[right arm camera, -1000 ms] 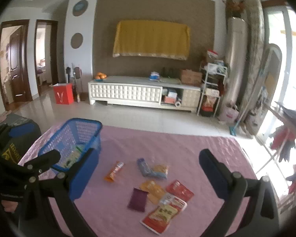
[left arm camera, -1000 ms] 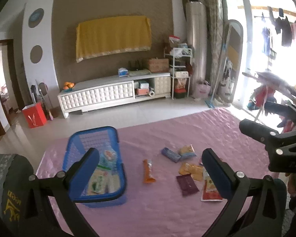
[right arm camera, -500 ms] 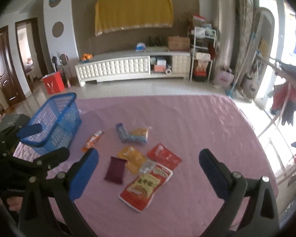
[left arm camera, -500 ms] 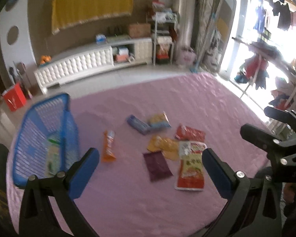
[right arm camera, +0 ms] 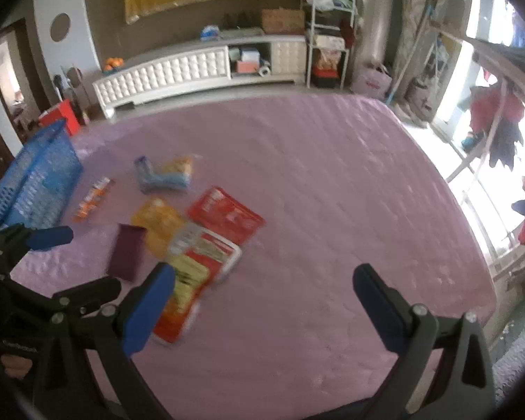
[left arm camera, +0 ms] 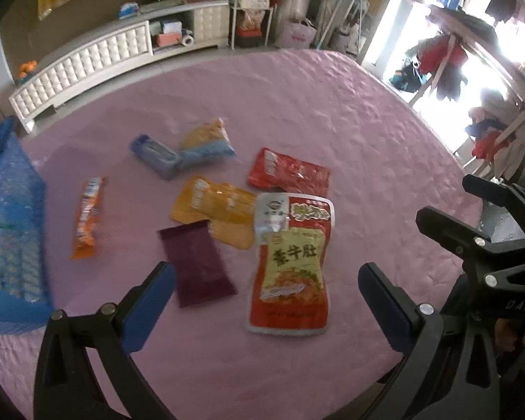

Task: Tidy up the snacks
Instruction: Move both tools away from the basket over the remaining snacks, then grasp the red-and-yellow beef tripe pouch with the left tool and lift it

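Note:
Several snack packets lie on a pink tablecloth (left arm camera: 350, 133). A big red and yellow pouch (left arm camera: 290, 262) lies nearest, beside a dark purple packet (left arm camera: 199, 266), yellow packets (left arm camera: 213, 206), a red packet (left arm camera: 290, 171), blue packets (left arm camera: 178, 154) and an orange bar (left arm camera: 85, 217). A blue mesh basket (left arm camera: 10, 231) stands at the left. My left gripper (left arm camera: 266, 301) hovers open above the purple packet and the big pouch, holding nothing. My right gripper (right arm camera: 262, 301) is open and empty too, its left finger over the big pouch (right arm camera: 192, 280). The basket (right arm camera: 38, 182) sits far left there.
The table's right edge (right arm camera: 472, 231) drops off toward a bright window with a clothes rack (right arm camera: 500, 115). A white TV cabinet (right arm camera: 199, 66) stands against the far wall. The cloth's right half (right arm camera: 332, 182) is bare. A person's hand (right arm camera: 14, 371) grips the left tool.
Both grippers have moved forward and down toward the packets, which now look larger and nearer. The basket has slid to the left edge of both views. Both grippers remain open.

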### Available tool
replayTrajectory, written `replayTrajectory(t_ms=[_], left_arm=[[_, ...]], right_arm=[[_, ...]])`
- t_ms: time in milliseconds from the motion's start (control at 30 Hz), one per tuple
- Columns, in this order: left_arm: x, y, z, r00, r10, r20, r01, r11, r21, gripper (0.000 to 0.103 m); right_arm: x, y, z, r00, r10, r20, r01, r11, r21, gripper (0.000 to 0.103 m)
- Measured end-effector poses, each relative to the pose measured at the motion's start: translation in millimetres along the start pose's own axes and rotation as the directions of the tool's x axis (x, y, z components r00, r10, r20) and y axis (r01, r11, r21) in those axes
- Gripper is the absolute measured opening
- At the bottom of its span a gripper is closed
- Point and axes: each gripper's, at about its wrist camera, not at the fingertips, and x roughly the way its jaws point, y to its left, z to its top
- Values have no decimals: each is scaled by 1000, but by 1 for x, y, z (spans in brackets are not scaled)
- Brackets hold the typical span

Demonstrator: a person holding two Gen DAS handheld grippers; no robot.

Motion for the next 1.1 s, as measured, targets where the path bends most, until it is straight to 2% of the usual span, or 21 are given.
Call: replayTrajectory(t_ms=[133,200,333,400,533,633,667,733,767,800,900,1000,1100], left_arm=[[32,-15,7,997,-19,-70,22,999,37,103],[43,-21,11,996,-24,-91,29,998,53,103],[68,-32,17,992,12,-122,-1,997,83,103],[82,-34,18,988,30,-149,-17,996,86,102],[100,-29,14,978,39,-204,-27,998,60,93],[98,-31,11,981,83,-176,-69,994,84,88],[97,-32,9,981,102,-167,-87,992,91,82],[91,-35,7,984,97,-147,-83,992,100,63],[86,-37,5,986,91,-142,-77,992,103,48],[84,-38,4,986,88,-141,-74,992,103,39],[79,-39,-1,989,67,-133,-55,994,91,37],[59,-34,-3,998,20,-57,-17,998,55,37],[26,-22,0,1000,22,15,-22,999,23,37]], right_arm=[[12,-17,-5,999,-41,-17,41,999,-6,103],[17,-26,-5,999,-35,-34,35,999,-1,103],[24,-39,-6,997,-51,-52,50,999,-7,103],[26,-50,-6,997,-32,-68,35,999,34,103],[24,-60,-5,998,-4,-60,8,998,70,103],[25,-61,-5,998,8,-63,-3,997,78,103],[25,-62,-5,998,8,-66,-3,997,80,103],[27,-62,-5,998,-5,-67,11,996,85,103],[26,-62,-5,998,-12,-65,18,996,85,103],[26,-62,-4,998,-14,-63,19,996,84,103],[26,-59,-5,998,-28,-65,33,997,76,103],[25,-53,-4,997,-38,-68,42,998,56,103],[21,-45,-4,997,-50,-63,51,998,23,103]])
